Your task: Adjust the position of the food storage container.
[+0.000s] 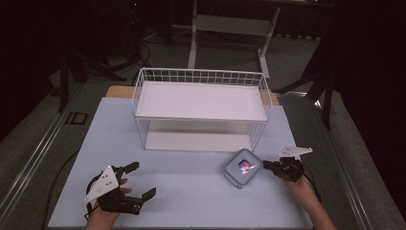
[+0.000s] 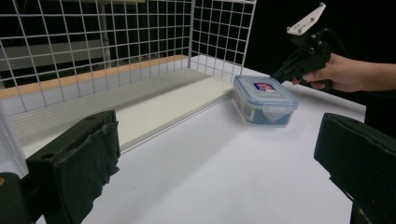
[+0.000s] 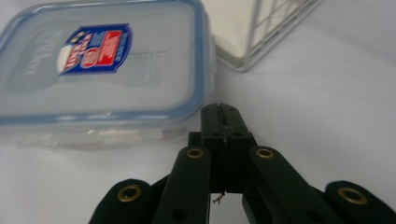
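1. High view: white two-tier wire-mesh rack [image 1: 201,103] stands at the back of the pale table sheet [image 1: 191,191]; both its shelves are bare.
2. Clear plastic food box with blue-rimmed snap lid [image 1: 242,167] sits on the sheet just in front of the rack's right corner. Lid is on and carries a red-and-blue label; contents too blurred to identify.
3. Right gripper [image 1: 268,165]: jaws pressed together, empty, tips just beside the box.
4. Left gripper [image 1: 136,179]: jaws spread wide, empty, well apart from the box.

Box [image 1: 242,167] before the rack [image 1: 201,109] — right gripper [image 1: 266,165] just beside it.
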Tool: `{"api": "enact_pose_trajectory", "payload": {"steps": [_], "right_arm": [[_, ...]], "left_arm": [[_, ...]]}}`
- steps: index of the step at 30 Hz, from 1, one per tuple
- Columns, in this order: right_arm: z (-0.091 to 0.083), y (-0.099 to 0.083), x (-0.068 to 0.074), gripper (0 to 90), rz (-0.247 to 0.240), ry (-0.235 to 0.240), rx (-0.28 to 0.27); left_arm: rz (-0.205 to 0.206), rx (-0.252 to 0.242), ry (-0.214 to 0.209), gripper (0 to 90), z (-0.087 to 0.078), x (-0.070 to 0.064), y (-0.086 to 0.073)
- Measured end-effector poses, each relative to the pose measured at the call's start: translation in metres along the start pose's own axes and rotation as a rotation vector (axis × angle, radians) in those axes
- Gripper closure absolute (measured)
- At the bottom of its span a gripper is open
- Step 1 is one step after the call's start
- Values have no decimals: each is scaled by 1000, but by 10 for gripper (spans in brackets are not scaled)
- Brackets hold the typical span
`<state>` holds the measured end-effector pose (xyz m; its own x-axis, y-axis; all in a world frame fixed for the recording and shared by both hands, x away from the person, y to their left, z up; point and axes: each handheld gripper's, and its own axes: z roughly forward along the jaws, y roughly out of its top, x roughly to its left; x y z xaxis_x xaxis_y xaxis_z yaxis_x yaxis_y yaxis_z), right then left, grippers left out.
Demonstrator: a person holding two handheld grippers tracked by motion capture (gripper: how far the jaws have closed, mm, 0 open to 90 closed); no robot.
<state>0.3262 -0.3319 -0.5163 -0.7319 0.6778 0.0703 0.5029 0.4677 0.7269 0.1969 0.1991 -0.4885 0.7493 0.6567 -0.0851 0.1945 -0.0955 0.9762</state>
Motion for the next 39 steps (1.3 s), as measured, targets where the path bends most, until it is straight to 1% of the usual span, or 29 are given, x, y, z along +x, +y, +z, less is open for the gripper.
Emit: {"api": "enact_pose_trajectory", "payload": {"steps": [2, 4, 5, 7, 8, 10, 11, 13, 15, 17, 20, 21, 22, 24, 29, 31, 33, 36, 38, 39], "right_arm": [[-1, -1, 6, 900, -15, 22, 6], [0, -1, 14, 900, -38, 54, 11], [2, -2, 18, 900, -50, 82, 19], [7, -1, 27, 900, -89, 111, 46], [9, -1, 28, 900, -90, 124, 59], [12, 1, 24, 900, -90, 102, 62], [13, 1, 21, 900, -81, 88, 64], [15, 4, 10, 900, -49, 40, 59], [17, 8, 4, 900, -41, 9, 51], [20, 14, 1, 900, -37, -14, 40], [25, 21, -2, 900, -18, -13, 18], [27, 22, -2, 900, -12, -5, 15], [28, 23, -2, 900, -5, 12, 21], [30, 22, 2, 900, -21, 36, 31], [24, 16, 13, 900, -31, 67, 45], [20, 12, 20, 900, -34, 92, 47], [19, 10, 26, 900, -38, 98, 57], [20, 7, 34, 900, -34, 126, 67], [23, 7, 43, 900, -50, 163, 72], [24, 8, 46, 900, -59, 173, 75]], "left_arm": [[-1, 0, -2, 12, 0, 0, 0], [1, 0, 0, 12, 0, 0, 0], [-2, -1, -1, 12, 0, 0, 0], [-2, 0, 0, 12, 0, 0, 0], [-2, -1, 0, 12, 0, 0, 0], [-2, -2, -1, 12, 0, 0, 0], [1, -3, 1, 12, 0, 0, 0], [1, -3, 1, 12, -1, 0, 0], [-1, -1, 1, 12, 0, 1, 0], [-3, 1, 0, 12, 0, 1, 0], [-1, 3, -3, 12, 1, 0, 0], [-1, 5, -4, 12, 1, 0, 0], [0, 4, -4, 12, 1, 0, 0], [0, 4, -5, 12, 0, 0, 0], [-3, 3, -3, 12, 0, 0, 0], [-1, 1, -4, 12, 0, -1, 0], [-1, 2, -5, 12, 0, -1, 0], [-1, 7, -5, 12, 1, 0, 0], [0, 9, -7, 12, 2, -1, 0], [2, 11, -7, 12, 2, -1, 0]]}}
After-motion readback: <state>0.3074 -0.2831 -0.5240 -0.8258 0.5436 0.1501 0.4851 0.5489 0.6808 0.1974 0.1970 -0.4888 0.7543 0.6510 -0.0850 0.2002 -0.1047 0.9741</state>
